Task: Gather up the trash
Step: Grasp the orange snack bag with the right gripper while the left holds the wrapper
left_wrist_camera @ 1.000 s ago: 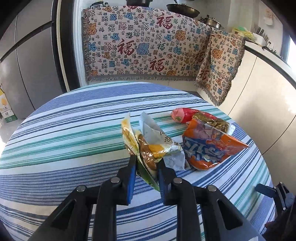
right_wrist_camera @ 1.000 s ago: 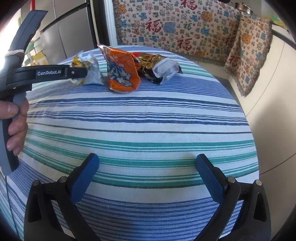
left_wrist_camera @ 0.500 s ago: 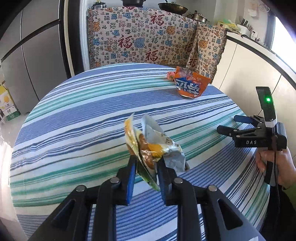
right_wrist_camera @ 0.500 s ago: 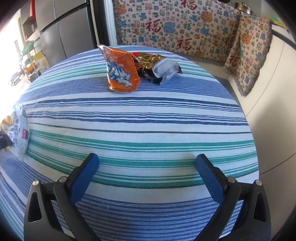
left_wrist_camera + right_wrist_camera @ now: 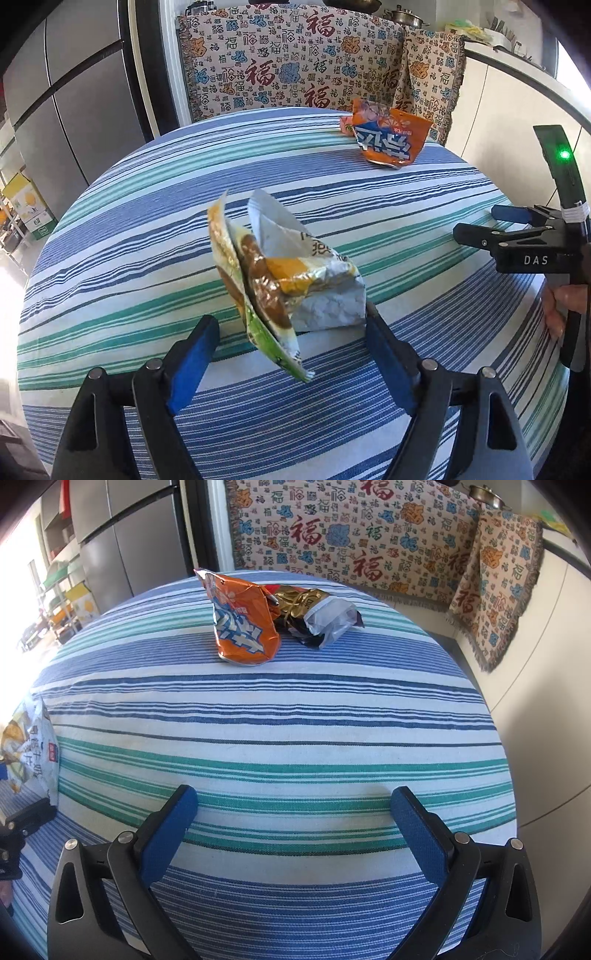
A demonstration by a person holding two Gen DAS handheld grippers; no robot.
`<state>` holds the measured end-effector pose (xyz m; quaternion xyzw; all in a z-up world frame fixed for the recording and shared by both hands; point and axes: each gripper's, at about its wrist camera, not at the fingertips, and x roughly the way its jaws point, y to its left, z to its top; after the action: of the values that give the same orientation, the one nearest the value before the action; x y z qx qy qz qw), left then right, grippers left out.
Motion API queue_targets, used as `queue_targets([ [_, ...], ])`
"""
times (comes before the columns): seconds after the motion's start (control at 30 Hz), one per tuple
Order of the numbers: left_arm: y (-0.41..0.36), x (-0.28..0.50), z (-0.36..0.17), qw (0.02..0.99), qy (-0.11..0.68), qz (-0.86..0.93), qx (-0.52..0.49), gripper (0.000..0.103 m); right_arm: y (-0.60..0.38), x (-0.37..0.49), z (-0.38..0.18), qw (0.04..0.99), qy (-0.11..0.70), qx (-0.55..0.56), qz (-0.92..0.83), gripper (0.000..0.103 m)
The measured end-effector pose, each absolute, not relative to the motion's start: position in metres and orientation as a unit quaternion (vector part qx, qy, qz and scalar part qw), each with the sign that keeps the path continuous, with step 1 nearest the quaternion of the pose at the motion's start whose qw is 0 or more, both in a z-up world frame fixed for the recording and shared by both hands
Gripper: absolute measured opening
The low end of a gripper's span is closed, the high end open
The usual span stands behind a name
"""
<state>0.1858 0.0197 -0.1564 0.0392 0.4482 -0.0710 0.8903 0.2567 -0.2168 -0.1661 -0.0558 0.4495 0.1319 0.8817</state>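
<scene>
— Between the blue pads of the left claw [image 5: 291,354], toward the near-left of the striped desk [image 5: 110,280], sits the yellow-and-white wrapper [image 5: 288,280]; how would it handle?

— Very light, I'd judge, and soft; thin crinkled foil-lined film that folds under any squeeze; a bit slick on the printed side; nothing fragile about it. That claw's jaws are opening and the pads no longer seem to press on it; whether it has settled on the cloth I cannot tell.

— Where would you take hold again?

— On the bunched middle fold, where the layers stack; a single loose flap would likely slip out.

— Its looks?

— Yellow and orange print, a green lower corner, a brown smear along the torn mouth, white inner face with dark characters.

— Further right?

— Well apart, at the far edge of the desk, the orange snack bag [image 5: 243,624] stands crumpled with blue-and-white lettering; touching its right side lies the gold-and-black wrapper [image 5: 314,609] with a grey film end; both equally light and crushable, best pinched at a crimped seam.

— And the right claw [image 5: 295,823]?

— Jaws wide apart, nothing between them; it hangs over the near stripes.
</scene>
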Motion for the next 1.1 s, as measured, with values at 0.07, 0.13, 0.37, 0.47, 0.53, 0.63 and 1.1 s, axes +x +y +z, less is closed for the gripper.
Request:
queue_targets([
  [0.07,0.021,0.191,-0.157,0.889,0.451,-0.063,0.035,0.091,-0.217,0.257,-0.166,0.882,0.449,-0.055,0.132,0.103],
  [0.13,0.026,0.195,-0.157,0.89,0.452,-0.056,0.031,0.092,-0.218,0.257,-0.166,0.881,0.449,-0.052,0.136,0.103],
  [0.37,0.047,0.19,-0.157,0.891,0.451,-0.047,0.022,0.091,-0.197,0.311,-0.161,0.869,0.45,-0.048,0.199,0.098],
  [0.47,0.047,0.19,-0.157,0.891,0.451,-0.043,0.023,0.092,-0.184,0.342,-0.162,0.87,0.444,-0.058,0.204,0.095],
  [0.53,0.046,0.191,-0.157,0.891,0.452,-0.042,0.024,0.092,-0.176,0.352,-0.164,0.873,0.437,-0.07,0.205,0.091],
  [0.63,0.044,0.19,-0.157,0.891,0.451,-0.042,0.024,0.092,-0.167,0.352,-0.161,0.877,0.421,-0.087,0.217,0.055],
  [1.1,0.047,0.18,-0.155,0.892,0.448,-0.064,0.013,0.091,-0.164,0.202,-0.158,0.881,0.435,-0.062,0.177,0.055],
])
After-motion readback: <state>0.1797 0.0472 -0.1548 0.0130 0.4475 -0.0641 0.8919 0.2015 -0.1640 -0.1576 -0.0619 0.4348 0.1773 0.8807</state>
